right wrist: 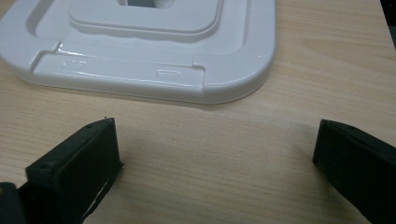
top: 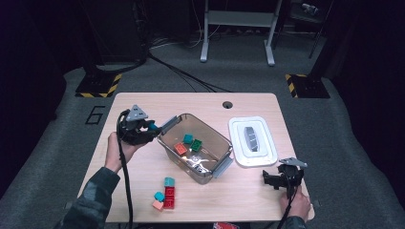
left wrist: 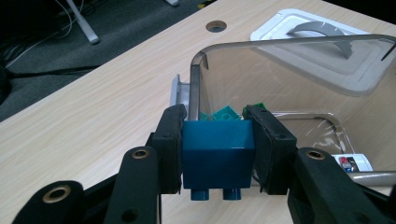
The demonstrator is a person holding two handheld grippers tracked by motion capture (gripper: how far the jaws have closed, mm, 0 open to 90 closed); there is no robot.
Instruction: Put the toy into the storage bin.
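My left gripper (top: 149,130) (left wrist: 217,147) is shut on a blue brick (left wrist: 217,161) (top: 152,127), its studs pointing down in the left gripper view. It hangs just left of the clear plastic bin (top: 217,143) (left wrist: 198,79), near the bin's grey latch. Inside the bin lie an orange brick (top: 180,148), a teal brick (top: 188,139) (left wrist: 227,114) and a green brick (top: 196,145). My right gripper (top: 268,179) (right wrist: 215,154) rests open over bare wood at the table's front right, just short of the white lid (top: 252,141) (right wrist: 140,51).
A cluster of loose bricks (top: 165,193), teal, red and orange, sits near the table's front edge. A round cable hole (top: 227,104) (left wrist: 216,25) lies at the far edge. A small card or label (left wrist: 352,163) lies beside the bin.
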